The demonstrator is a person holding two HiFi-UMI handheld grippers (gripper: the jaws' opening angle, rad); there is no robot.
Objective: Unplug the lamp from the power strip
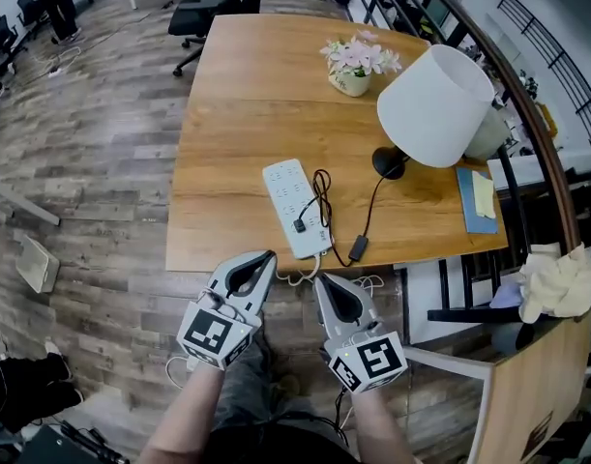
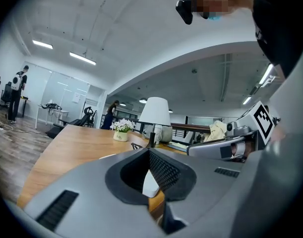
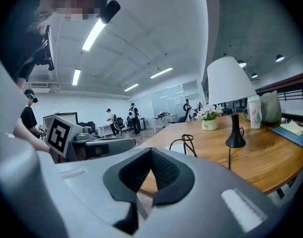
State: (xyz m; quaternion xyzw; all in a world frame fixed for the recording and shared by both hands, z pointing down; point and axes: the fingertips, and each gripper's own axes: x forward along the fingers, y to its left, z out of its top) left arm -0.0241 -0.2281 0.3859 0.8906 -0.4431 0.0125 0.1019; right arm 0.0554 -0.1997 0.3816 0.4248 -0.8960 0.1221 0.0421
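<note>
Looking down in the head view, finding the lamp [image 1: 435, 104] at the right of the wooden table [image 1: 237, 95], tracing its thin black cord [image 1: 370, 206] down-left through an inline switch [image 1: 358, 247] to a small black plug [image 1: 300, 226] seated toward the near end of the white power strip [image 1: 287, 187], just below centre frame

Judging the plug as light, hard and stiff, gripped only by socket friction, and the power strip as light enough to lift along with it; favouring a pinch across the plug's body over a tug on the soft cord, with the other tongs pinning the power strip flat

Spotting the left gripper [image 1: 268, 259] and right gripper [image 1: 321, 282] hovering side by side at bottom centre, just off the table's near edge, short of the power strip, touching nothing

Turning to the left gripper view, reading the jaws as pressed together at the tips, clamping nothing; glimpsing a white sliver, likely the power strip's end, through the gap at lower centre

Turning to the right gripper view, reading the jaws likewise closed on nothing; seeing the cord's loop at centre and the lamp at right, both well beyond the tips
</note>
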